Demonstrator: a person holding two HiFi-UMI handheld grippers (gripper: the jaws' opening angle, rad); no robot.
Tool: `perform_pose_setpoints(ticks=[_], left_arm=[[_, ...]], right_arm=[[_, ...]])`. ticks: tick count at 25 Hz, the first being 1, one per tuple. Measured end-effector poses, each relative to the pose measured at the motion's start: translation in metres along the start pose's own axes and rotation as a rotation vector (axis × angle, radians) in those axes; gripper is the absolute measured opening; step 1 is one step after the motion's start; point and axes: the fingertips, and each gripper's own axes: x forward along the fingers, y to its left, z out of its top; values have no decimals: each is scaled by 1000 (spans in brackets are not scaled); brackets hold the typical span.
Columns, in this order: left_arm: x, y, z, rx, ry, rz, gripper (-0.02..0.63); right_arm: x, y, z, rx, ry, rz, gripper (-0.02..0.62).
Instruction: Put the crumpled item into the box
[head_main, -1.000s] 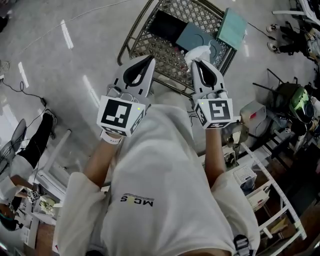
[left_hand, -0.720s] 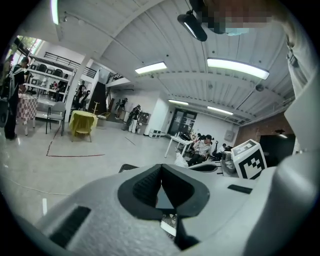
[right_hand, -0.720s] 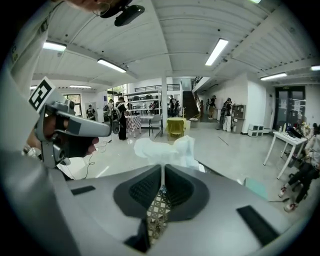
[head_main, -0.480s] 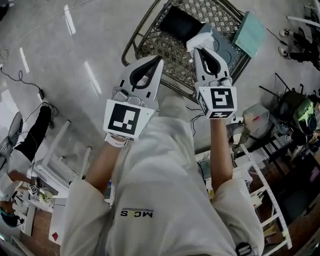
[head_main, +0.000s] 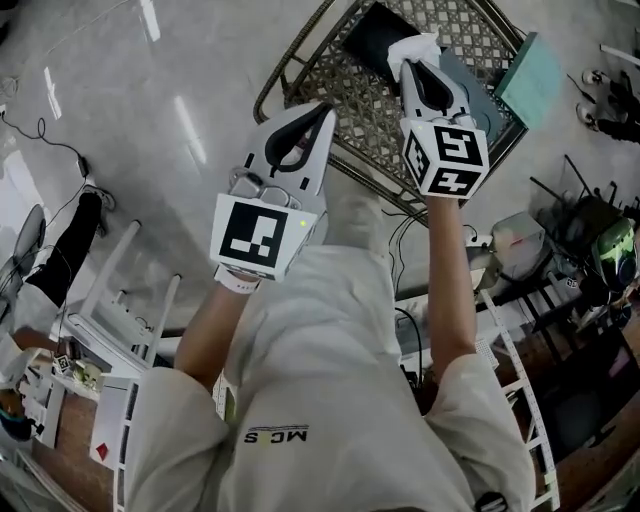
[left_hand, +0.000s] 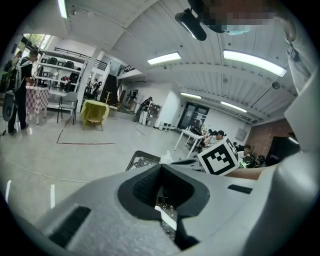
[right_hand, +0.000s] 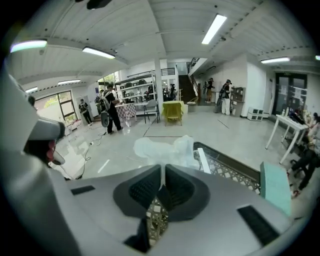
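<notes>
A white crumpled item (head_main: 412, 48) is pinched at the tips of my right gripper (head_main: 415, 64), which is shut on it above the wire-mesh box (head_main: 300, 62). The right gripper view has the crumpled item (right_hand: 165, 149) sticking out beyond the closed jaws of the right gripper (right_hand: 163, 169), with the mesh box (right_hand: 227, 167) below and to the right. My left gripper (head_main: 325, 112) hovers over the box's near rim, shut, with nothing in it. From the left gripper (left_hand: 160, 166) view I see the box (left_hand: 141, 160) ahead and the right gripper's marker cube (left_hand: 220, 156).
A dark flat item (head_main: 375, 32) and teal boards (head_main: 528, 65) lie in and against the box. A white rack (head_main: 115, 320) stands at the left, white shelving (head_main: 515, 370) and clutter at the right. Cables (head_main: 45, 165) trail on the floor. People stand far off.
Both grippers have moved forward. The right one has carried the crumpled item from the box's near rim to over its inside.
</notes>
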Motion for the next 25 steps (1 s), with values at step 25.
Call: perform_pose_setpoints(ticks=[25], left_arm=[[14, 10, -28, -15, 41, 8, 25]], right_arm=[[68, -22, -65, 512, 95, -148, 43]])
